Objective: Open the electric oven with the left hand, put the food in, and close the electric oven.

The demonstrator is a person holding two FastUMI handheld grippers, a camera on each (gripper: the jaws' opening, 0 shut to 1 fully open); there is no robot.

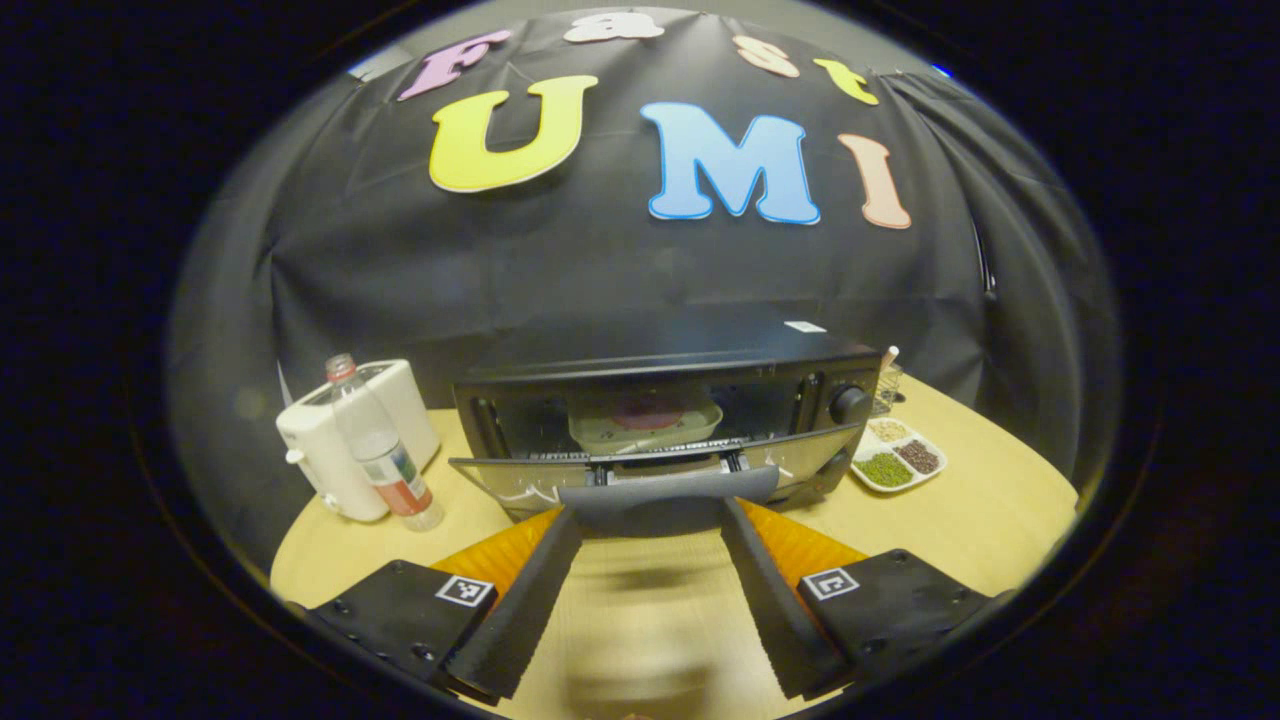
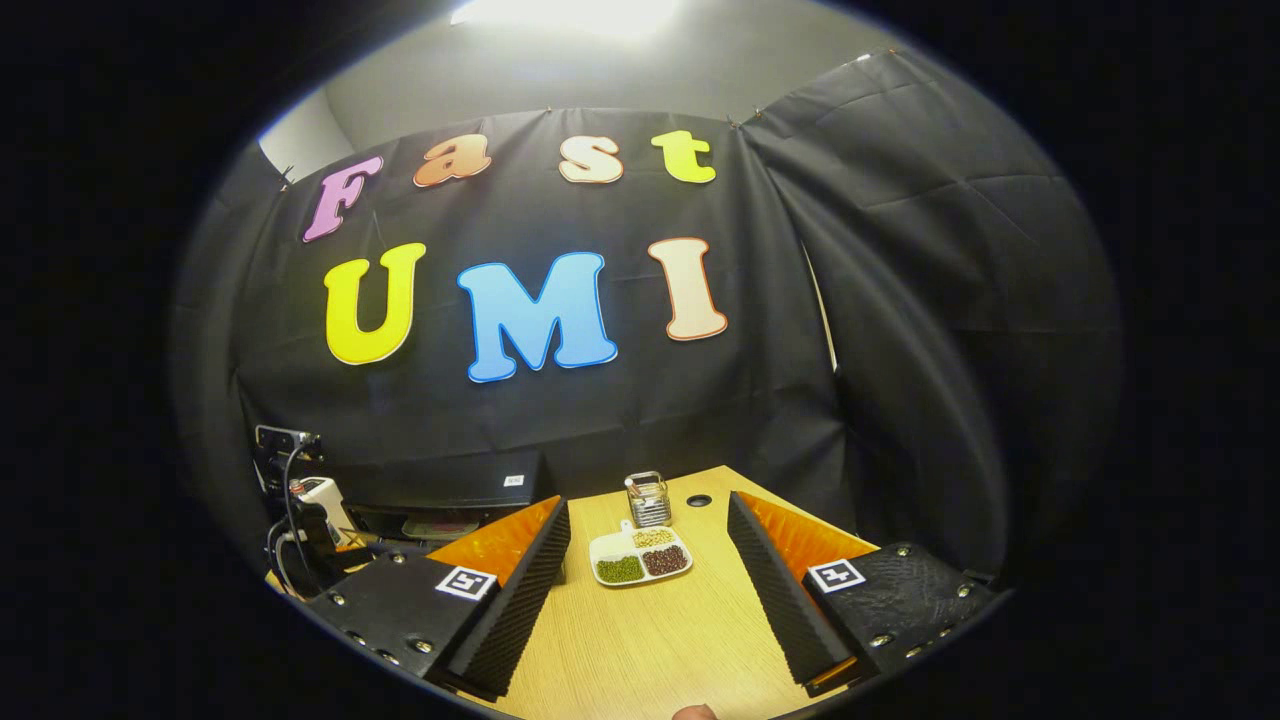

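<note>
Food [image 1: 645, 420] is seen inside the oven [image 1: 660, 420]; door [image 1: 650, 480] handle lies crosswise just ahead of the left gripper [image 1: 650, 520], fingers spread, nothing held

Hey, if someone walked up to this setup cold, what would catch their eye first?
Probably the black electric oven at the table's middle, its door hanging partly open with a tray of food on the rack inside. The left gripper sits open just before the door, and a divided dish of beans lies to the oven's right.

Black electric oven [image 1: 660, 400], door [image 1: 640, 480] partly lowered, holds a plate of food [image 1: 645, 420] inside.
</note>
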